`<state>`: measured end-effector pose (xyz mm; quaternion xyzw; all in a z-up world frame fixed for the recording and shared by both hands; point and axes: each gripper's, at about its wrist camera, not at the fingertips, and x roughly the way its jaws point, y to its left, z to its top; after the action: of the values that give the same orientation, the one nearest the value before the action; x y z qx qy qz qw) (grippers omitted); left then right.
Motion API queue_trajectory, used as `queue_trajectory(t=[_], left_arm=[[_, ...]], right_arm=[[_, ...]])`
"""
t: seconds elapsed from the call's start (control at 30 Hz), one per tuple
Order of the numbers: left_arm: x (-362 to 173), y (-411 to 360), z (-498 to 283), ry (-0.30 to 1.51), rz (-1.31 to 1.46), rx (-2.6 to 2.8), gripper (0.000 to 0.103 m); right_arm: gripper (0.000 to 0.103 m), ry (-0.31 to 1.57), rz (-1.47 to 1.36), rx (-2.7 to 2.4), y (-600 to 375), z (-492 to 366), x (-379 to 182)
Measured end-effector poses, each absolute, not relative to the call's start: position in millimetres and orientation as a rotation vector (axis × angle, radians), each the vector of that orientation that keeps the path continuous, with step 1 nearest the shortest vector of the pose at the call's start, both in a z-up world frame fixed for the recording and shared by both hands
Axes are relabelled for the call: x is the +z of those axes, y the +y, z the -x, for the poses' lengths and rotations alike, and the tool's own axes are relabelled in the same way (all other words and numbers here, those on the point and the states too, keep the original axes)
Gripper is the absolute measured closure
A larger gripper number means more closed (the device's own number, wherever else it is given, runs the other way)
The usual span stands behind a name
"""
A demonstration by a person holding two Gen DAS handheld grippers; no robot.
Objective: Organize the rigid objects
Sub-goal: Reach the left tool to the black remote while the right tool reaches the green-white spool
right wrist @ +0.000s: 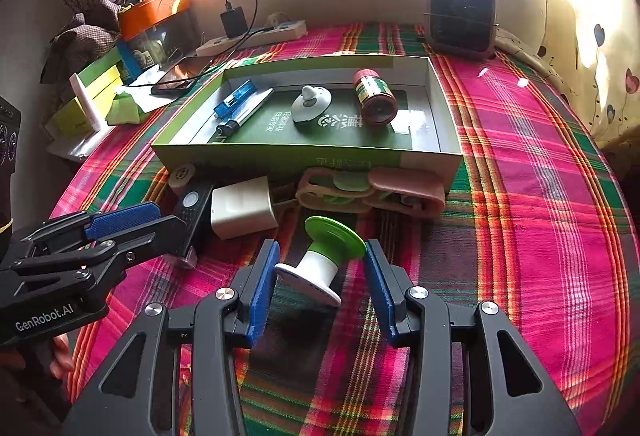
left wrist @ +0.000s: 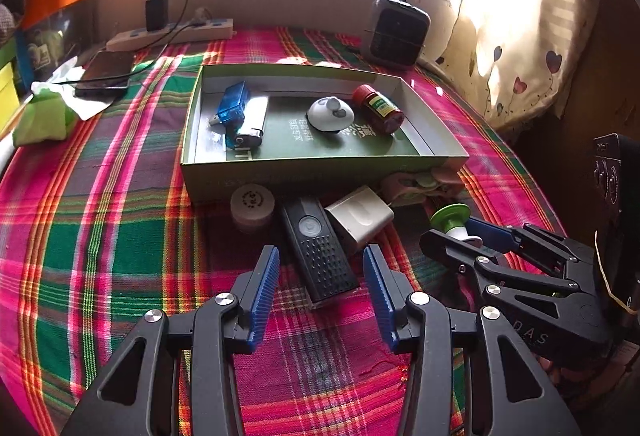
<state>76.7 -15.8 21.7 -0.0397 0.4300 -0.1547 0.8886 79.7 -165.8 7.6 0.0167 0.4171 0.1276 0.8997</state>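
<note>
Left gripper (left wrist: 321,250) first: its blue pads stand apart with the near end of a black remote (left wrist: 318,264) lying between them, neither pad touching it. It tilts down toward the plaid cloth (left wrist: 100,236). From the right wrist view I read "GenRobot.AI" in white on its black body, and a bit of my hand (right wrist: 60,356) shows beneath it.

My right gripper (right wrist: 322,244) tilts down the same way, to the right of the left one. Its pads are closed against a green and white spool (right wrist: 324,256), one on the white flange and one on the green flange. The spool lies tilted on the cloth. On this gripper's body I make out the letters "DAS".

Just ahead of the left gripper, right of the remote, sits a white adapter (left wrist: 360,218), and to the remote's left a round tan disc (left wrist: 252,205) with a ring of marks too small to read. Beyond the right gripper lie pink clips (right wrist: 400,187) against the wall of an open green box (left wrist: 320,175).

White Chinese characters on the box floor face away from me. Inside lie a blue and white lighter (left wrist: 250,123), a white round piece (left wrist: 330,113) and a red-capped bottle (left wrist: 378,107) on its side, its green label unreadable.
</note>
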Motion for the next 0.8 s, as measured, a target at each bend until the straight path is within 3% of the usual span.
queue_trajectory(t=[0.8], left_arm=[[9.9, -23.2, -95.6, 0.915, -0.039, -0.195, 0.060]], right_arm=[[0.058, 0.882, -0.107, 0.266, -186.2, -84.3, 4.0]])
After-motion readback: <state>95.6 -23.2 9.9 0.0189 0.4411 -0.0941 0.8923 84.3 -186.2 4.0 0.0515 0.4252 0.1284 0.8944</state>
